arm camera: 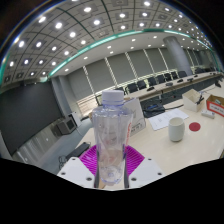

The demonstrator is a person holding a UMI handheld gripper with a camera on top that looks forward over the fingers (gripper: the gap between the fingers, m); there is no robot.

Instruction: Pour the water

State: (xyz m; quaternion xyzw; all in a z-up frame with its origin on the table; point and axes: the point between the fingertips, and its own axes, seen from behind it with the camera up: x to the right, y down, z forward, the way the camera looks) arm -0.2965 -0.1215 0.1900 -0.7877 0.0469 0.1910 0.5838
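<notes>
Office room with rows of ceiling lights [70, 25], long blinds [130, 70] over the windows, and a pale table [190, 135] running off beneath and beyond the gripper [110, 168]. Nearest of all: the two fingers, their magenta pads [131, 160] showing at either side of a clear plastic bottle [110, 135]. Pinched on that bottle at its lower body, as far as could be told — no gap visible between pad and plastic on either side, though the contact itself lay partly hidden behind the bottle. Stood upright between the fingers, long axis vertical, cap end up and away from the gripper, base down near the fingertips. Whether lifted clear of the table or resting on it — could not be told. No clear water line seen through the plastic.

Further out, ahead and to the right of the fingers: a small white cup [176, 128] standing on the table, well apart from the bottle, mouth up. Probably the vessel meant to receive the water. Beyond it, papers [160, 118] and dark desk clutter [200, 100], too small to name.

Judged from this: bottle in hand, pour not yet begun. Coming move hinged on the cup lying ahead-right — carry across, then tilt the neck toward it.
</notes>
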